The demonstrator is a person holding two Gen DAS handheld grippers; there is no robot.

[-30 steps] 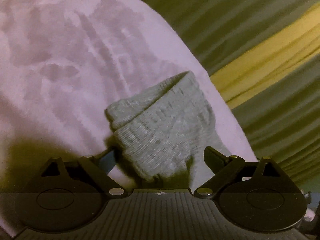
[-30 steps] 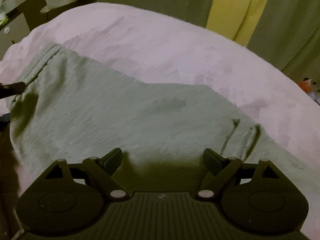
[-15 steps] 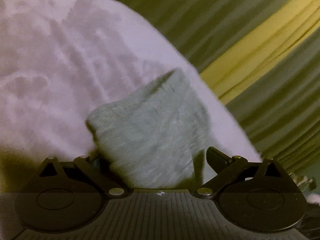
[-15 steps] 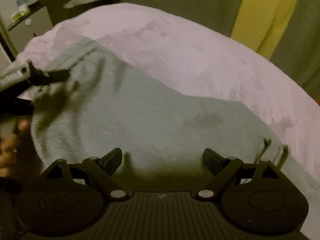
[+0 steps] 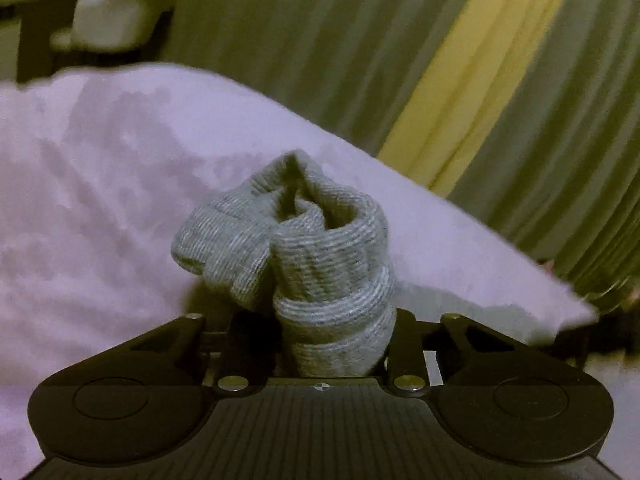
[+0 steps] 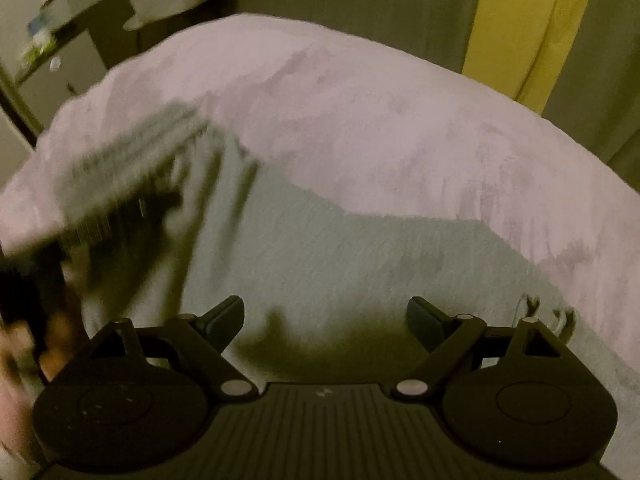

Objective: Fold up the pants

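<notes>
**Left gripper pinching cuff, right gripper spread over pants**

Left wrist view: left gripper fingers drawn in tight, clamping the ribbed grey cuff of the pants. Cuff bunched and rolled, raised above the pale pink blanket. Green and yellow striped curtain behind.

Right wrist view: right gripper fingers spread wide, holding nothing, hovering just over the pants. Grey pants lie spread on the blanket; left end lifted and motion-blurred, so detail there is unclear.
</notes>
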